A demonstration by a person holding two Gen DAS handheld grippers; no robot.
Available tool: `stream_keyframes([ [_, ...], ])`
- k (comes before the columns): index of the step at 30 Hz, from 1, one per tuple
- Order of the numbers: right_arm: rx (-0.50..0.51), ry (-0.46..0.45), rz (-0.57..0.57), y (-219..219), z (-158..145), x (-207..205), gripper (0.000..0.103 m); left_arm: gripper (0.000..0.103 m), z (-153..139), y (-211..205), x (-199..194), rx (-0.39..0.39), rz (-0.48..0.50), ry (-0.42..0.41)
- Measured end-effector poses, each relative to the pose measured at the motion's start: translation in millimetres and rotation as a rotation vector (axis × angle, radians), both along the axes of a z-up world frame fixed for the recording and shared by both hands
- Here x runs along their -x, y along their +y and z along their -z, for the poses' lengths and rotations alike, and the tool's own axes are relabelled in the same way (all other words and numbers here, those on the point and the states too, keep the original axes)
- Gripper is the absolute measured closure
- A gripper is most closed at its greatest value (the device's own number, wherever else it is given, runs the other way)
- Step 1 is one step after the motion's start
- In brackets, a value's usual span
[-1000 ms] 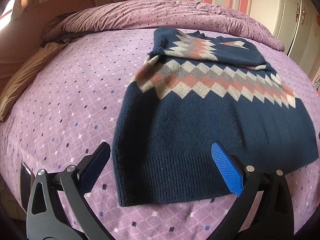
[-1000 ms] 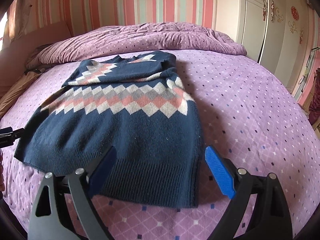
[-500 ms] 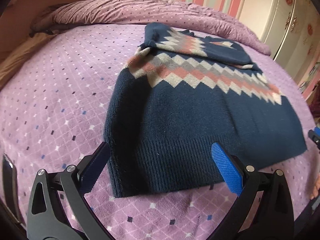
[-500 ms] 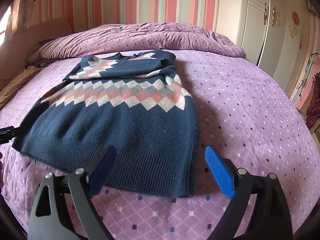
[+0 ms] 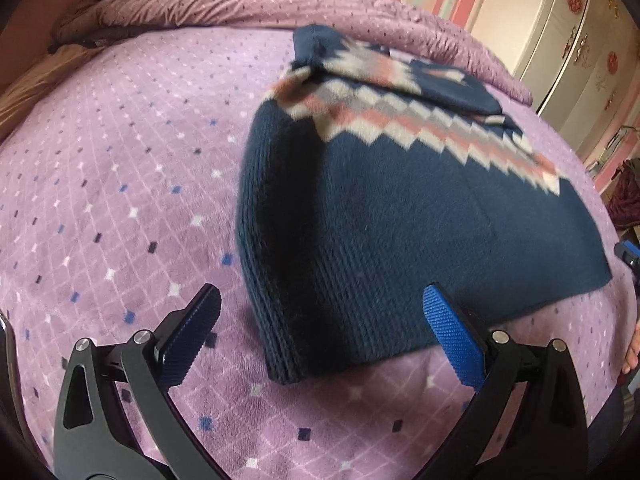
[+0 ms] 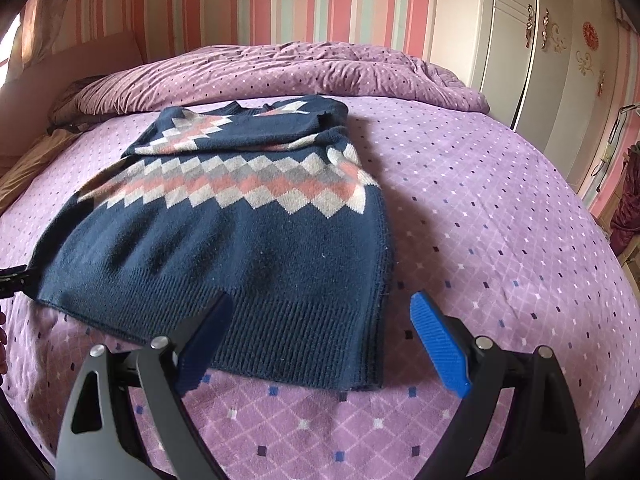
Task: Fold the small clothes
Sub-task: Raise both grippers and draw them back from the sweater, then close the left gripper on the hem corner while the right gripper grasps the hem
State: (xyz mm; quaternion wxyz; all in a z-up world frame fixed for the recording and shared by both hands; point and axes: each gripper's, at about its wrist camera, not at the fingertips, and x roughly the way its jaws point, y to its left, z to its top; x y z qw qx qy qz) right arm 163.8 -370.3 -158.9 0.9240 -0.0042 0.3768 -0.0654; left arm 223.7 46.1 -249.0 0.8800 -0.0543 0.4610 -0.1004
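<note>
- Left hand-held gripper point(image 5: 320, 328): jaws wide, nothing between the pads. It points down at the near left corner of the sweater point(image 5: 400, 216); corner lies in the gap between the fingers, but no contact that I can see.
- Sweater: navy knit w/ a pink, grey and cream diamond band. It lies flat on the bed point(image 5: 120, 200), on the purple dotted cover, collar at the far side, ribbed hem toward the cameras.
- Done so far, judging from how it lies: both sleeves seem already folded in across the chest, so the body makes approx. a rectangle. Top part is a bit bunched near the collar.
- Right hand-held gripper point(image 6: 320, 332): jaws also wide, holding nothing. Its left finger is over the ribbed hem, its right finger over the bed cover, w/ the near right corner of the hem between them.
- Left to do, I think: pinch both hem corners, bring the hem up toward the collar, flatten. Hem is not yet lifted, so the task is maybe half done.
</note>
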Motion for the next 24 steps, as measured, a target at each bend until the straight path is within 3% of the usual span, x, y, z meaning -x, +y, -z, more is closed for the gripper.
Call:
stream_keyframes([
  [5, -0.001, -0.002, 0.005, 1, 1, 0, 0.012, 0.003, 6, -10, -2, 0.022, 0.007, 0.037],
  [13, 0.017, -0.001, -0.001, 1, 0, 2, 0.012, 0.003, 13, -23, -7, -0.054, -0.035, 0.064],
  [18, 0.028, 0.001, -0.004, 4, -1, 3, 0.012, 0.004, 14, -24, -12, -0.063, -0.070, 0.078],
  [22, 0.032, -0.006, -0.004, 5, -2, 5, 0.012, 0.016, 14, -25, -13, -0.098, -0.096, 0.076],
  [24, 0.038, -0.005, -0.004, 6, -2, 5, 0.012, 0.032, 12, -25, -12, -0.104, -0.101, 0.072],
])
